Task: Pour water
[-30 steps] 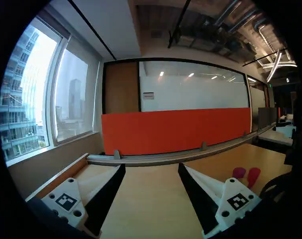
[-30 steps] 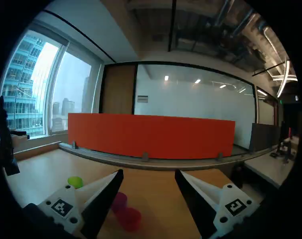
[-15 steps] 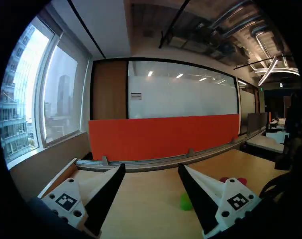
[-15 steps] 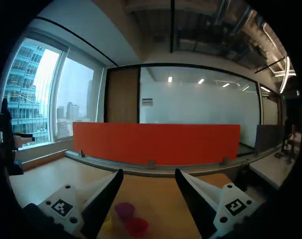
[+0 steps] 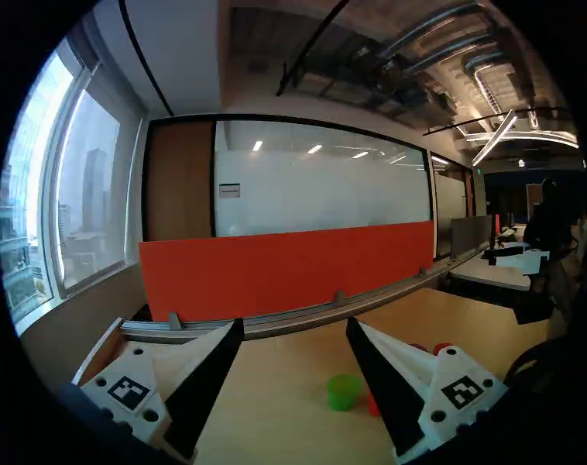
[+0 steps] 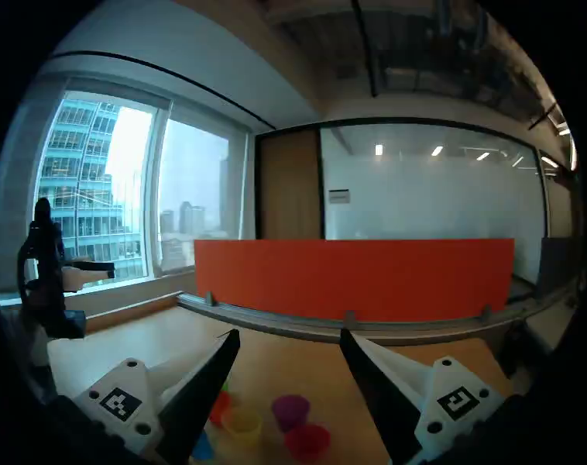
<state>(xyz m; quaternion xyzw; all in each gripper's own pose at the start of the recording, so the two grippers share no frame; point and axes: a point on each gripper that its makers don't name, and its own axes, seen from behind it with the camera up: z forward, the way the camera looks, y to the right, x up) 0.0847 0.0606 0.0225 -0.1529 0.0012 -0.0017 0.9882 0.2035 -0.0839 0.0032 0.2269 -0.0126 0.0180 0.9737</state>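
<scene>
Green cup [image 5: 343, 391] shifted leftward; red cup [image 5: 372, 405] half-hidden behind left gripper [image 5: 292, 322].

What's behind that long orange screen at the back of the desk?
Behind the orange screen rise a frosted glass wall and a wooden panel beside it. The screen covers their lower parts, so whatever stands low behind it cannot be seen.
</scene>
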